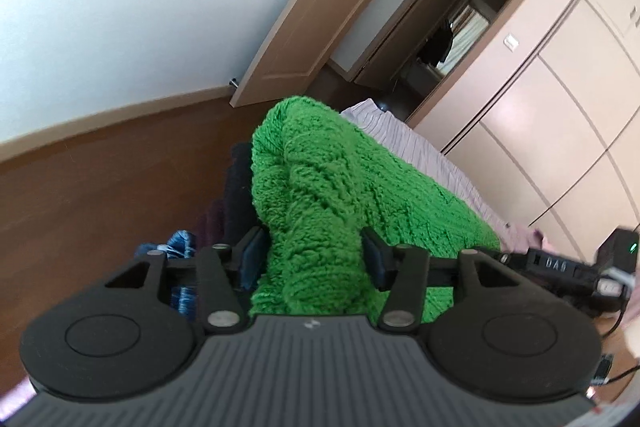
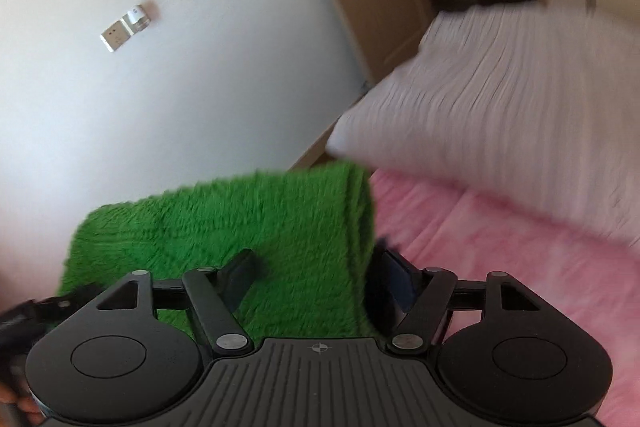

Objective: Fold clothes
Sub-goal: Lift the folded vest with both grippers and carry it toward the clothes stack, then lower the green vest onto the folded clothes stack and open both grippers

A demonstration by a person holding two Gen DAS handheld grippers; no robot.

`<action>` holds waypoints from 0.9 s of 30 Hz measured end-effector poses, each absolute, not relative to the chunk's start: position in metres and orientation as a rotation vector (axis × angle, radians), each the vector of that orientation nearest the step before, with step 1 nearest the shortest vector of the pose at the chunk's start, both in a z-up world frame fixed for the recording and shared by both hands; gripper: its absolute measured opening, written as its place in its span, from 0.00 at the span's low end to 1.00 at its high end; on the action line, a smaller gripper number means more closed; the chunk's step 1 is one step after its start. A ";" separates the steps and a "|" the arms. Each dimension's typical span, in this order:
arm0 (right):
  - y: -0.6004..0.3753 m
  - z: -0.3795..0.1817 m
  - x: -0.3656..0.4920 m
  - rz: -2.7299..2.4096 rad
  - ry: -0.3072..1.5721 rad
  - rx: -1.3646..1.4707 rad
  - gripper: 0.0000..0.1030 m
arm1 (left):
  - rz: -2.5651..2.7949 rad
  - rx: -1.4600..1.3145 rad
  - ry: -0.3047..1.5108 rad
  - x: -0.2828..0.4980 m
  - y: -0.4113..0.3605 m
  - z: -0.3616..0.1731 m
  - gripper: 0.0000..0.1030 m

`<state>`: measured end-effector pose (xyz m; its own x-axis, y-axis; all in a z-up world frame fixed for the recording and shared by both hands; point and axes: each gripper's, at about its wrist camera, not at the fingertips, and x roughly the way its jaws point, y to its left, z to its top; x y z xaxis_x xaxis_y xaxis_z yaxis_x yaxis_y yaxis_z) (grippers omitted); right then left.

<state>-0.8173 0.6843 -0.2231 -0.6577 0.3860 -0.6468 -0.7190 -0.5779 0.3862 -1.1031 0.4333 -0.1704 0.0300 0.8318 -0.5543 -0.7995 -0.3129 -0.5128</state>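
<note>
The green fleece (image 1: 320,187) is lying bunched on the pink bed (image 2: 500,239), beside the pillow (image 2: 500,107). Both grippers – left (image 1: 316,259), right (image 2: 320,275) – are straddling its folds with jaws parted, pads not pressing the cloth.

Motion blur smears the pillow (image 2: 500,99) and pink sheet (image 2: 500,251).

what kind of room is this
Most likely a bedroom in a home: a bed with a pink sheet and a striped white pillow, tall cream wardrobe doors along one wall, and a brown wooden door standing open to another room.
</note>
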 end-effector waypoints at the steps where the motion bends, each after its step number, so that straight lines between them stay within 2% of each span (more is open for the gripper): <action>1: 0.680 -0.215 -0.814 2.229 0.803 -0.658 0.64 | 1.632 -0.961 -0.030 -1.105 0.434 -0.162 0.46; 8: 0.654 -0.177 -0.825 2.290 0.545 -0.550 0.64 | 1.774 -0.755 -0.014 -1.092 0.438 -0.097 0.35; 9: 0.649 -0.180 -0.835 2.299 0.512 -0.565 0.62 | 1.789 -0.728 0.032 -1.083 0.449 -0.093 0.32; 10: 0.645 -0.182 -0.845 2.299 0.474 -0.588 0.53 | 1.792 -0.712 0.083 -1.076 0.463 -0.092 0.29; 12: 0.639 -0.195 -0.868 2.276 0.416 -0.633 0.43 | 1.787 -0.698 0.169 -1.064 0.487 -0.101 0.24; 13: 0.638 -0.202 -0.878 2.257 0.404 -0.648 0.41 | 1.803 -0.693 0.210 -1.062 0.496 -0.111 0.23; 15: 0.639 -0.220 -0.895 2.231 0.381 -0.683 0.41 | 1.853 -0.699 0.268 -1.059 0.504 -0.137 0.20; 20: 0.621 -0.253 -0.925 2.301 0.256 -0.761 0.41 | 1.926 -0.717 0.197 -1.066 0.495 -0.193 0.21; 24: 0.604 -0.269 -0.935 2.352 0.156 -0.769 0.41 | 1.922 -0.776 0.126 -1.087 0.483 -0.206 0.21; 27: 0.616 -0.272 -0.926 2.350 0.220 -0.750 0.41 | 1.903 -0.756 0.150 -1.088 0.484 -0.200 0.21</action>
